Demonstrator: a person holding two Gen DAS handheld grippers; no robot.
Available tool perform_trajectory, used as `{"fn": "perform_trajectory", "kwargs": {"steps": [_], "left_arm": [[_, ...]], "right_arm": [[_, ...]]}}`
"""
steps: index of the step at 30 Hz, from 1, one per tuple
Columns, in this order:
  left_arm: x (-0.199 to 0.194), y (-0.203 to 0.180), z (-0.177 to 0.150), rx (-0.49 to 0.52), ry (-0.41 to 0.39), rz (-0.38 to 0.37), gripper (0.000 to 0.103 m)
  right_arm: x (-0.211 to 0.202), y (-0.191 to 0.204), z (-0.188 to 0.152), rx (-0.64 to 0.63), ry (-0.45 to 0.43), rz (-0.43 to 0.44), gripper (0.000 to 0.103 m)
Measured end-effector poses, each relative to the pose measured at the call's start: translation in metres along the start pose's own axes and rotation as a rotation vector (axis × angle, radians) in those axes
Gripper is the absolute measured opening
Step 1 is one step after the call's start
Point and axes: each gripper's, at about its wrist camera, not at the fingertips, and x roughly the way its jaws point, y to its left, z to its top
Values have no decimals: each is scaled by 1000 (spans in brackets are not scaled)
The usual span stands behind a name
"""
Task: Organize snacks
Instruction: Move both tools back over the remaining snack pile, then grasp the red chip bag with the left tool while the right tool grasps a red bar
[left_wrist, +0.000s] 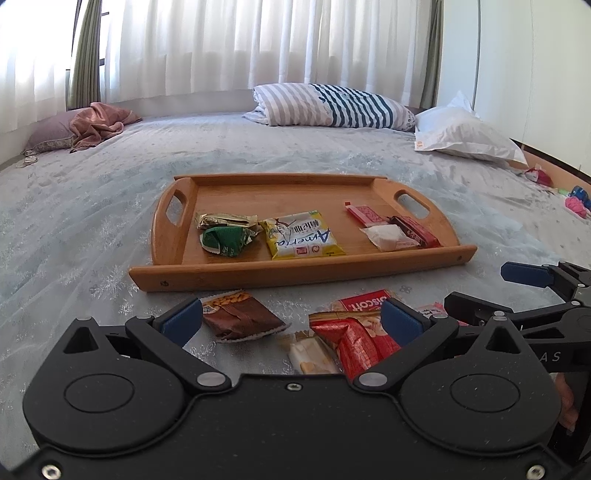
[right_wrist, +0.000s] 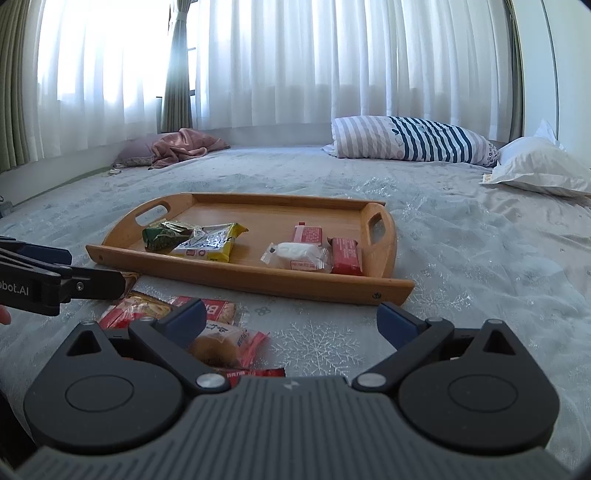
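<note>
Our left gripper (left_wrist: 291, 319) and right gripper (right_wrist: 291, 319) are black, blue-padded, silver-screwed; white "bot.AI" lettering sits mid-left.

A wooden tray (left_wrist: 301, 271) with cut-out handles lies flat on the bed. Inside it, a gold packet (left_wrist: 225, 220), a green packet (left_wrist: 225, 240) and a yellow packet (left_wrist: 303, 234) are grouped at the left; a pink stick (left_wrist: 364, 214), a white wrapped sweet (left_wrist: 391, 237) and a dark red bar (left_wrist: 415, 229) at the right. Just before the tray, a brown nut packet (left_wrist: 240, 314), red biscuit packets (left_wrist: 354, 332) and a pale wrapped snack (left_wrist: 312, 354) lie loose on the bed.
</note>
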Motion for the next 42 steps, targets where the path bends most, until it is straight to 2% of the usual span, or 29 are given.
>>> {"fn": "perform_trajectory", "kwargs": {"steps": [14, 20, 25, 35, 42], "left_arm": [[-1, -5, -16, -16, 32, -32, 103], [-3, -8, -17, -52, 82, -121, 84], [-7, -17, -19, -37, 94, -158, 62], [11, -23, -12, -99, 131, -212, 59], [21, -30, -16, -95, 160, -185, 49]], "right_arm": [[2, 5, -12, -34, 21, -2, 103], [4, 8, -17, -39, 33, 12, 103], [1, 8, -19, -30, 34, 35, 103], [-6, 11, -24, -56, 31, 81, 103], [-8, 16, -27, -68, 42, 128, 103]]}}
